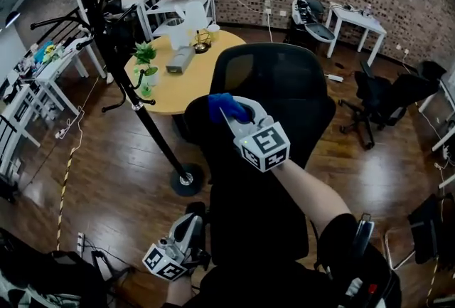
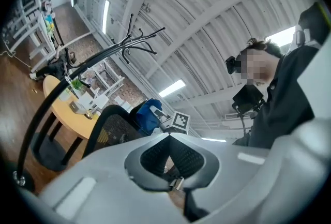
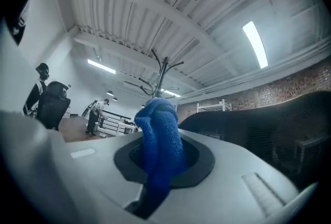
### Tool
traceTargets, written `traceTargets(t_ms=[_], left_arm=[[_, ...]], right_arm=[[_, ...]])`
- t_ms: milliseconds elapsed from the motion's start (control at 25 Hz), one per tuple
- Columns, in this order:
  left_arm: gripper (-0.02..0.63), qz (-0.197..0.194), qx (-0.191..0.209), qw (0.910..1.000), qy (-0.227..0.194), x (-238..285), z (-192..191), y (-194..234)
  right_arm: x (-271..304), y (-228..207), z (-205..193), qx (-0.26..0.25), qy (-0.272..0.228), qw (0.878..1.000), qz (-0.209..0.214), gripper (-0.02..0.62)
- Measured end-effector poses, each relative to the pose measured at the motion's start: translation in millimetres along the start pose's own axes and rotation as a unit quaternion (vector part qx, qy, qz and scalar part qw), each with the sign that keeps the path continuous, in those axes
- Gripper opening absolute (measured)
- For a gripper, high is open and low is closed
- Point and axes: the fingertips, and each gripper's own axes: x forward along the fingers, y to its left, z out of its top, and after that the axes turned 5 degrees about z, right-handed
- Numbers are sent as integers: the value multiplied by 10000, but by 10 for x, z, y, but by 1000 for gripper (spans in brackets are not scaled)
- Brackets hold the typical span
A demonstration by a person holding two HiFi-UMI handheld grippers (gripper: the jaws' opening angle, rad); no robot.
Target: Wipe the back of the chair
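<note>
Blue cloth [image 1: 226, 106] is clamped in the right tongs [image 1: 229, 112] and bunched past their tips, so that fabric — not plastic — is offered to the chair back [image 1: 284, 86]. It is held at the back's upper left rim, seemingly in contact. The left tongs [image 1: 193, 220] are closed on nothing, low beside the back's foot, judged clear of any stroke. Open mesh is left rightward and below the cloth. Left of the back, room is narrowed by a coat stand [image 1: 146, 111] and the bench [image 1: 174, 89] — both worth minding.
</note>
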Motion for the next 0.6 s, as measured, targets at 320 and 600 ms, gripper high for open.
traceTargets(t_ms=[320,600], left_arm=[[-8,557,154,9979,-282,-411,175,64],[-8,85,31,9999,69,-57,-27,88]], right_arm=[[183,-484,-505,-96,595,9950,-794,35],[-879,-1580,-708,263,658,9749,-2110,35]])
